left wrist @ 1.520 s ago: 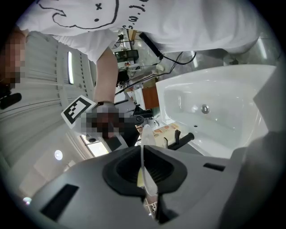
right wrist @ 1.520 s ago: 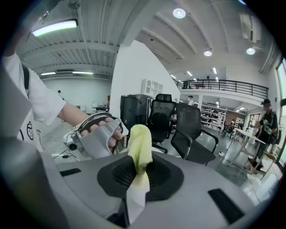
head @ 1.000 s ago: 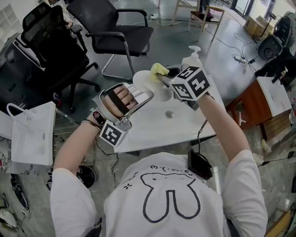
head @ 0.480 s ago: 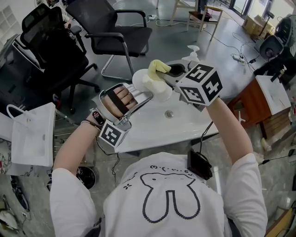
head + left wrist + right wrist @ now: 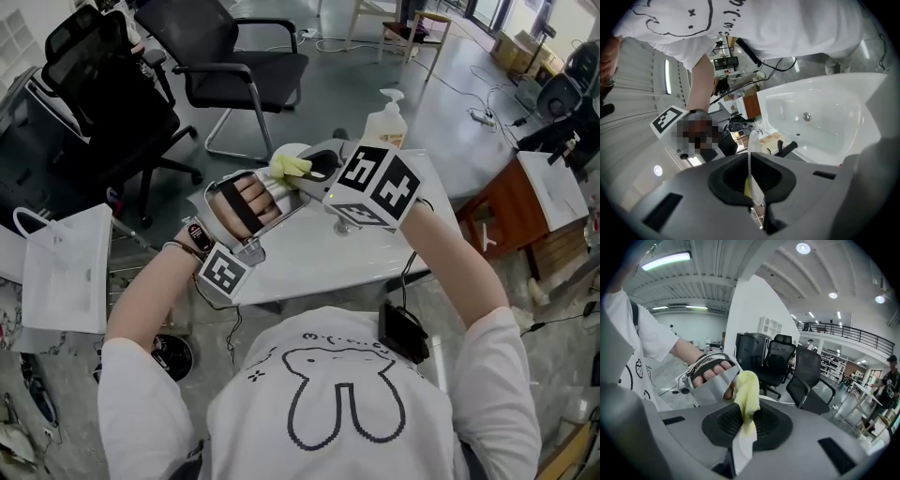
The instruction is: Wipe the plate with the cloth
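Cloth (image 5: pixel 748 394) bunching up between clamping fingers of right gripper (image 5: pixel 747 422), lying against plate (image 5: pixel 751 150), plate rim standing edge-on between pinching fingers of left gripper (image 5: pixel 753 176).

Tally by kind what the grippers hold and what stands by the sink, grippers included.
Grippers: 2, left gripper and right gripper
Plate: 1
Yellow cloth: 1
Pump bottle: 1
Total: 5

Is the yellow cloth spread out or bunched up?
Bunched up: the cloth stands as a narrow wad clamped in the right gripper.
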`<control>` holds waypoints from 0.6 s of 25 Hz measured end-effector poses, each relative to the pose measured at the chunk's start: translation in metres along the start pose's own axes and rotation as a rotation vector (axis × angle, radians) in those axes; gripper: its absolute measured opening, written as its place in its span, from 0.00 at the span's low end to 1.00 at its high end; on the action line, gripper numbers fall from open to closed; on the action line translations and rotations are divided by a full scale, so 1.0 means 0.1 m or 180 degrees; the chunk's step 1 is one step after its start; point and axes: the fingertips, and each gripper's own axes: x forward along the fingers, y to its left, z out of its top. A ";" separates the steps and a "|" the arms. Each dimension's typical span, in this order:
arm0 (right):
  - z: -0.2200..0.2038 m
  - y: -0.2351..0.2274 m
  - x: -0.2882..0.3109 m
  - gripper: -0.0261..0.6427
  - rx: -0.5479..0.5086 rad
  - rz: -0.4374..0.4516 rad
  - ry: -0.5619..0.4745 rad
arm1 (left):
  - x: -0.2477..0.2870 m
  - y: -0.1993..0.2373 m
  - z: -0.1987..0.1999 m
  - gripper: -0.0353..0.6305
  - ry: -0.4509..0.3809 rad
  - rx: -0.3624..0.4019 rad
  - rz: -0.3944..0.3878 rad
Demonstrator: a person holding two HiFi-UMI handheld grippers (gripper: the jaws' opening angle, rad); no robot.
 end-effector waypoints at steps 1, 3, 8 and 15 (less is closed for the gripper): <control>0.01 -0.01 0.03 0.11 0.0014 0.0004 -0.0001 | -0.01 -0.01 -0.02 0.08 0.0022 -0.0009 -0.0004; 0.05 -0.05 0.09 0.11 0.0004 -0.0025 0.0014 | -0.03 0.00 -0.04 0.08 0.0048 -0.0021 -0.0003; 0.06 -0.27 0.24 0.11 0.0037 -0.0107 0.0121 | -0.02 0.01 -0.05 0.08 0.0079 -0.0025 -0.0020; -0.21 -0.73 0.42 0.11 0.0485 -0.0322 0.0324 | -0.07 0.02 -0.06 0.09 0.0078 -0.0008 0.0002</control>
